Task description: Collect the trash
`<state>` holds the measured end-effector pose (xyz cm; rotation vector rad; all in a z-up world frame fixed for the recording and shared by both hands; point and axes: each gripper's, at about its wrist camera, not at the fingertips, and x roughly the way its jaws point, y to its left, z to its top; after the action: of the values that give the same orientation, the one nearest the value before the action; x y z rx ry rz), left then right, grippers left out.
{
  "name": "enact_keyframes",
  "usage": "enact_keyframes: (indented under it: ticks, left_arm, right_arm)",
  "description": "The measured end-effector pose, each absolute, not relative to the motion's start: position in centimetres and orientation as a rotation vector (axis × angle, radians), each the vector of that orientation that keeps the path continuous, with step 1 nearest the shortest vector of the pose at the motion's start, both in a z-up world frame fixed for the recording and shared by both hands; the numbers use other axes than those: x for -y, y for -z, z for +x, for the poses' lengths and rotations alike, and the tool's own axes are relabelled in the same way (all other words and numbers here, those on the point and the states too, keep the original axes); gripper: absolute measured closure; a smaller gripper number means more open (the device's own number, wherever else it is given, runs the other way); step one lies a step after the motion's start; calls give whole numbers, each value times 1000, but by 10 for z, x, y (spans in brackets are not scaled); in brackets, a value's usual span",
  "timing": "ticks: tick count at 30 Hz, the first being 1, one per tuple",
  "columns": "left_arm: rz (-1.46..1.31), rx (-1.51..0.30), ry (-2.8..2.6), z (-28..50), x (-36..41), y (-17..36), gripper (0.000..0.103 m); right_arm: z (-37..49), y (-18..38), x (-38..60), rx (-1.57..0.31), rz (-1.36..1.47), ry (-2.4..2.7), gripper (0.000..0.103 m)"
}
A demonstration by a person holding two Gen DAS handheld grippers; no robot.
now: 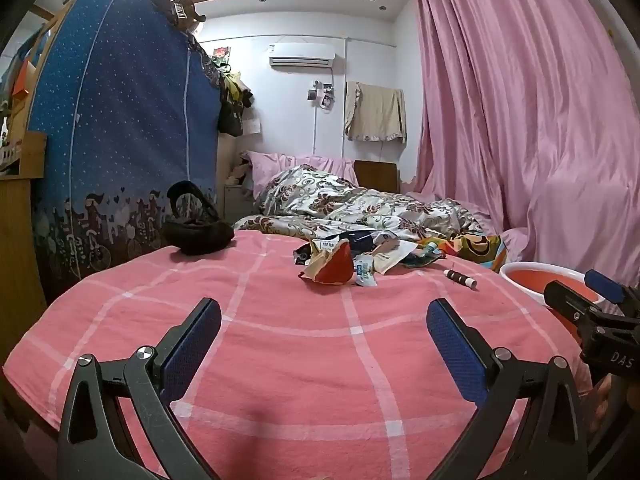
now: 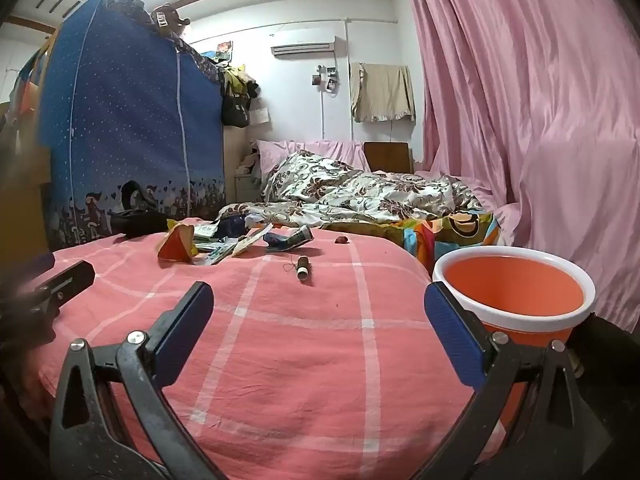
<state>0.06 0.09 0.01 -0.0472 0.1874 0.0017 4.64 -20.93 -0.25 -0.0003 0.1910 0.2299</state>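
The right gripper (image 1: pixel 592 300) only pokes in at the left camera's right edge, its fingertips overlapping, so how wide the jaws stand is unclear there. It covers part of the orange bucket (image 1: pixel 532 276). In the right camera, the left gripper (image 2: pixel 60 280) is a dark blur at the left edge. The print on the wrappers (image 2: pixel 224 238) is too small to read. The bucket's base is hidden behind the right gripper's finger (image 2: pixel 452 328) and the bed (image 2: pixel 280 340).
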Motion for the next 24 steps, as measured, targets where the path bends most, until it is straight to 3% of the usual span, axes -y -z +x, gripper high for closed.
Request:
enact_keyframes:
  ticks: [24]
  left_arm:
    - [-40, -185, -8, 1, -7, 1, 2]
  right_arm:
    - [45, 2, 209, -186, -2, -230, 0]
